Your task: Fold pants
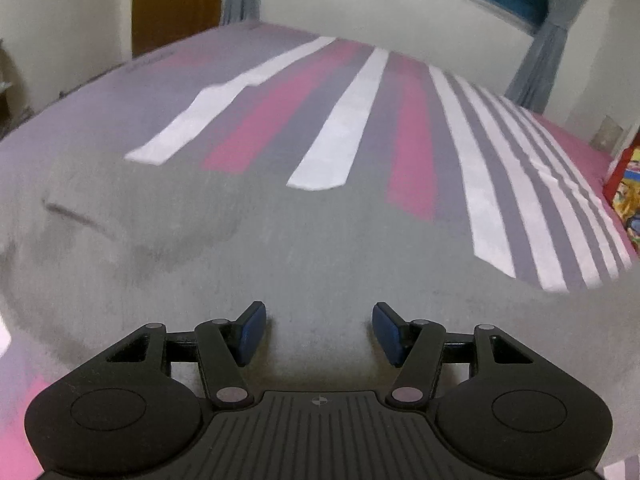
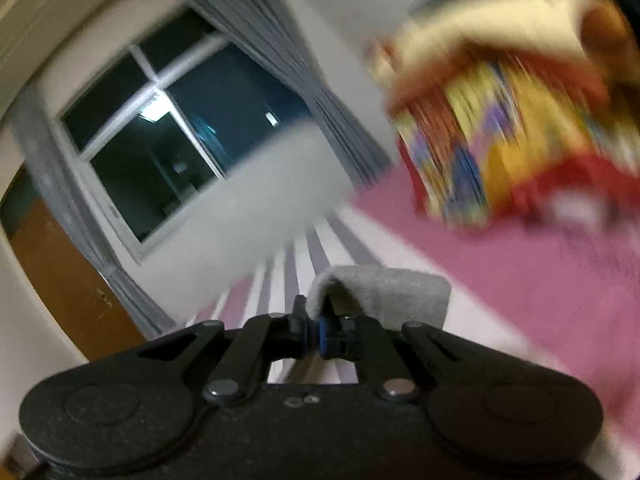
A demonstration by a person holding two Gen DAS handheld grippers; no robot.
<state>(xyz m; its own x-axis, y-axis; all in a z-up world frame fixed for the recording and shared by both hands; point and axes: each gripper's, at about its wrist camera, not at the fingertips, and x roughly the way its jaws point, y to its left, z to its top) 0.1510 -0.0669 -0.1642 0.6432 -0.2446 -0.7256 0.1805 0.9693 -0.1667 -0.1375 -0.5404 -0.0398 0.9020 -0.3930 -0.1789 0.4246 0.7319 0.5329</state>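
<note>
The grey pants (image 1: 280, 248) lie spread on the striped bed sheet (image 1: 340, 128) in the left wrist view, with creases at the left. My left gripper (image 1: 319, 330) is open just above the grey cloth, with nothing between its blue pads (image 1: 252, 332). In the right wrist view my right gripper (image 2: 314, 332) is shut on a folded edge of the grey pants (image 2: 380, 292) and holds it lifted above the bed. More grey cloth (image 2: 272, 192) hangs blurred in front of the window.
A colourful pillow or bag (image 2: 500, 132) lies on the pink part of the sheet (image 2: 500, 272) at the right; it also shows in the left wrist view (image 1: 626, 188). A window (image 2: 168, 132) with grey curtains (image 2: 280, 40) and a wooden door (image 1: 176, 0) stand behind the bed.
</note>
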